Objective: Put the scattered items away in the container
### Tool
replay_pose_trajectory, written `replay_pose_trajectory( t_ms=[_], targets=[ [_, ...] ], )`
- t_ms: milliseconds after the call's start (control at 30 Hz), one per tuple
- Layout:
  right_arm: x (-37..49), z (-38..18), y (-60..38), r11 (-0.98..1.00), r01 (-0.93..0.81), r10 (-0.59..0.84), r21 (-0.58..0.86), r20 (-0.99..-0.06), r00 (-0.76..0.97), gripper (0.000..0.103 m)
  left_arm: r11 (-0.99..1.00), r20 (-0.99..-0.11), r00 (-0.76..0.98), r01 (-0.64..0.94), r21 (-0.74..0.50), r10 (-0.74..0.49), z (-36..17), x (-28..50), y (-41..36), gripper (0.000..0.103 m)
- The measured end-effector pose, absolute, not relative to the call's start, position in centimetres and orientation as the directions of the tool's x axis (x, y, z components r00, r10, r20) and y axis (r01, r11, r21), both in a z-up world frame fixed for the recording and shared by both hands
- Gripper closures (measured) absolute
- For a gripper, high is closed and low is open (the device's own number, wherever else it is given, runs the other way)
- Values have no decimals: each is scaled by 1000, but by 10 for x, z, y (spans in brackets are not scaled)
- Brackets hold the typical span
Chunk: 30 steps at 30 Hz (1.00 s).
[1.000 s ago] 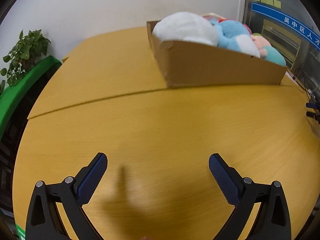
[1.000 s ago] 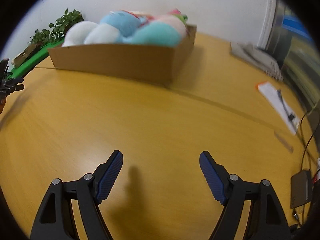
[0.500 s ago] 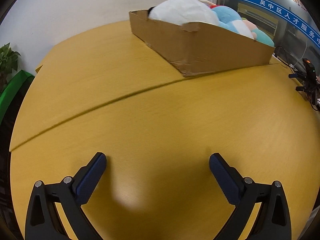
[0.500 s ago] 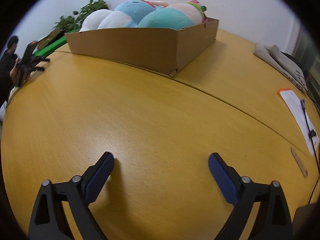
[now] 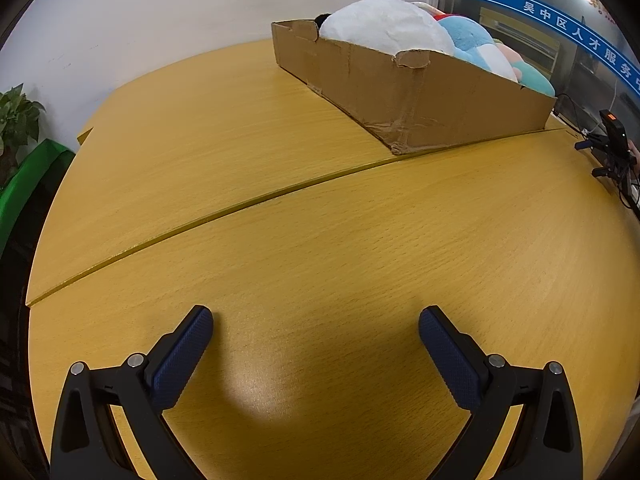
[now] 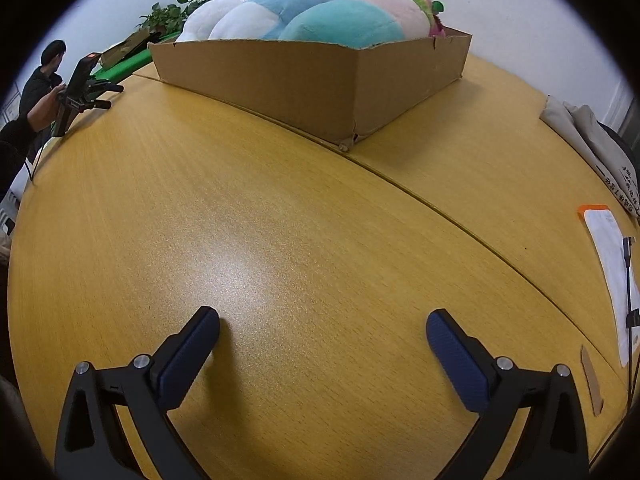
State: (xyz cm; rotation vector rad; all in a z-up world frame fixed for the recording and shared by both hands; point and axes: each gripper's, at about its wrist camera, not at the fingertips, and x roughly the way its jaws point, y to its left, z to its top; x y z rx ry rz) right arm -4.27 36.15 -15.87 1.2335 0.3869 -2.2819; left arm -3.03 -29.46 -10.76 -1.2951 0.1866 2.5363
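Brimming cardboard box (image 5: 400, 88), plush toys (image 6: 304, 16)

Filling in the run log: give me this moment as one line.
left gripper: open, empty | right gripper: open, empty | plush toys: in cardboard box | table: no loose toys seen

Both grippers held wide apart, nothing gripped.

The left gripper (image 5: 316, 322) is seen at the bottom of the left wrist view, its blue-padded fingers (image 5: 182, 356) spread toward the lower left and lower right of the frame, with nothing held between them. The right gripper (image 6: 323, 324) is shown likewise at the bottom of the right wrist view, its fingers (image 6: 460, 364) parted widely and empty. Both are also glimpsed small at the edge of the opposite view.
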Motion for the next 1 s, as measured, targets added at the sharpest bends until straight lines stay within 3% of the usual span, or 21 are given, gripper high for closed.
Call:
replay_pose_trajectory(
  t_ms=[567,767,1000],
  targets=[
    [-38,-157,361,-884,467,-269,-5,-811,-520,0,-952,-808,-557,-307,-16,193,-109,-31,-296,0],
    [-47,-155,357,-867,498,-261,0,-852,-453,0,-951,-807,-557,-308,-15,193,-109,-31,-296,0],
    [-40,-156,362,-877,481,-279,-4,-811,-514,0,-951,-807,-557,-308,-15,194,-109,-31,-296,0]
  ],
)
